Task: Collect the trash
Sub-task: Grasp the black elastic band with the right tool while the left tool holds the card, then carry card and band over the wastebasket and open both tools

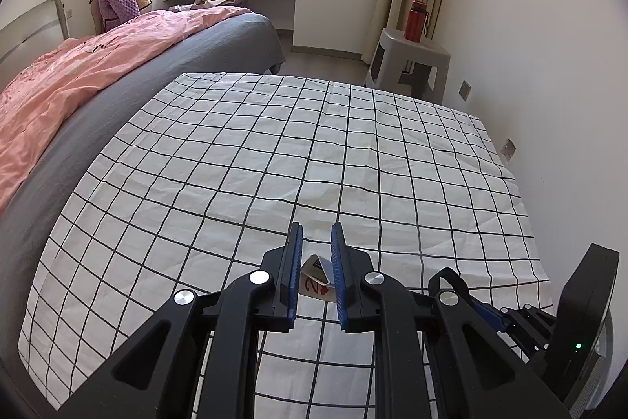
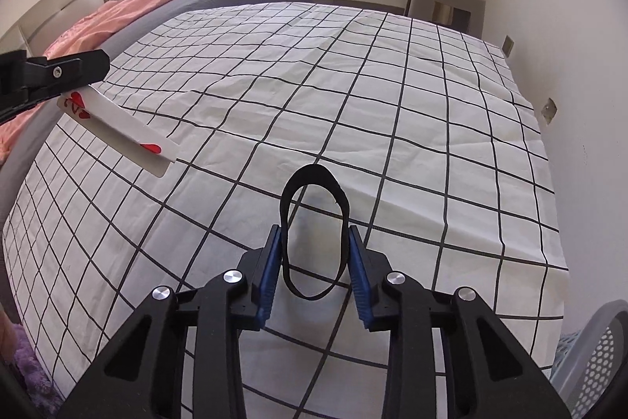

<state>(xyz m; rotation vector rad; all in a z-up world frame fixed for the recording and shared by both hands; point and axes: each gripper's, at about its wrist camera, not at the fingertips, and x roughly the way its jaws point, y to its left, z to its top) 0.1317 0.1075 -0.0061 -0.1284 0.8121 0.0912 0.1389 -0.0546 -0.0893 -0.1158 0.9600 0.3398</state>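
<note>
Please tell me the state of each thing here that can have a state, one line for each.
Left gripper: shut on the playing card.
Playing card: held up, clear of the cloth.
Right gripper: shut on the black band.
Black band: squeezed between the fingers.
Red bottle: upright on the stool, capped.

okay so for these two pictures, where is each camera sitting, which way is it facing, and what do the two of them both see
Left wrist: sits on the left gripper, looking along its fingers and down at the checked cloth; the gripper pinches a playing card.
Right wrist: sits on the right gripper, facing the same cloth; its pads squeeze a black band. The left gripper shows at left.
Shared: card, cloth, bed, red bottle, window end of the room.
</note>
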